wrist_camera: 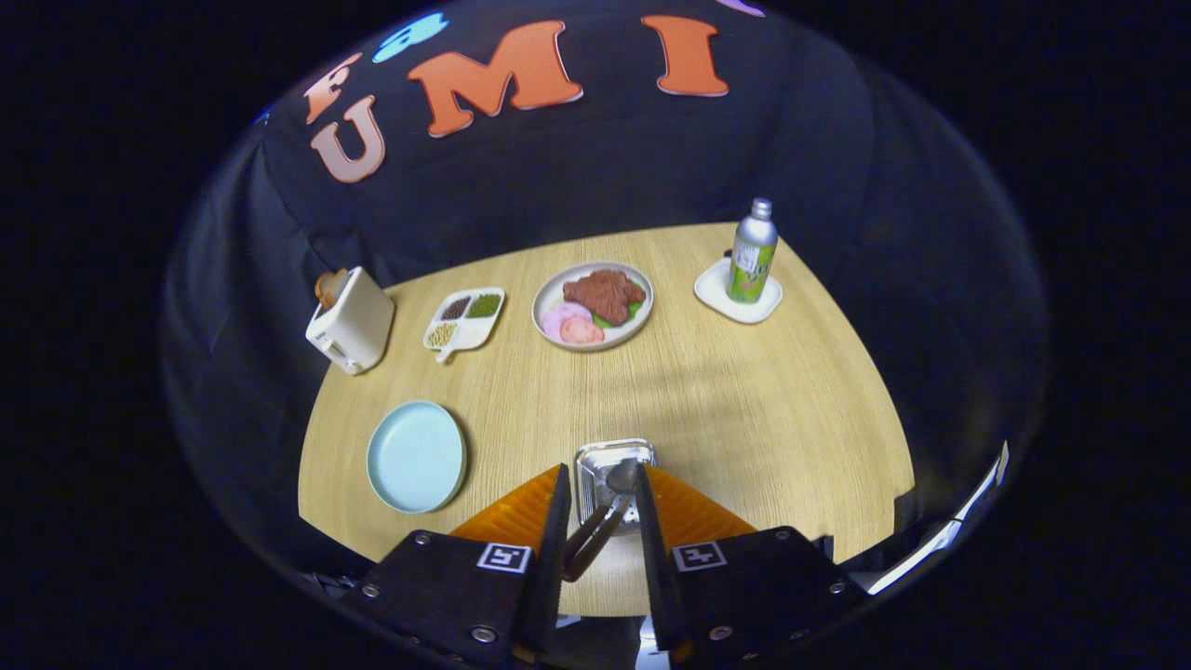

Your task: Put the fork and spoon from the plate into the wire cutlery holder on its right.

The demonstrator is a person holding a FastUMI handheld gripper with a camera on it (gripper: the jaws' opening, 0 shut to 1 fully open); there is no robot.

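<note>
The wire cutlery holder [595, 458] is a shiny metal basket standing on the wooden table, right between my fingertips. A spoon [622, 476] lies with its bowl inside the holder. Two slim handles [592, 540] lean back out of the holder toward me, in the gap between my fingers; I cannot tell which one is the fork's. My gripper [601, 468] is open just above the holder, and neither finger presses on the handles. To the left of the holder sits the pale blue plate [416, 456] with nothing on it.
Along the far side of the table [744, 400] stand a cream toaster [352, 321], a white divided dish of beans [463, 319], a plate of meat and ham [593, 304], and a metal bottle [752, 253] on a white coaster [721, 296].
</note>
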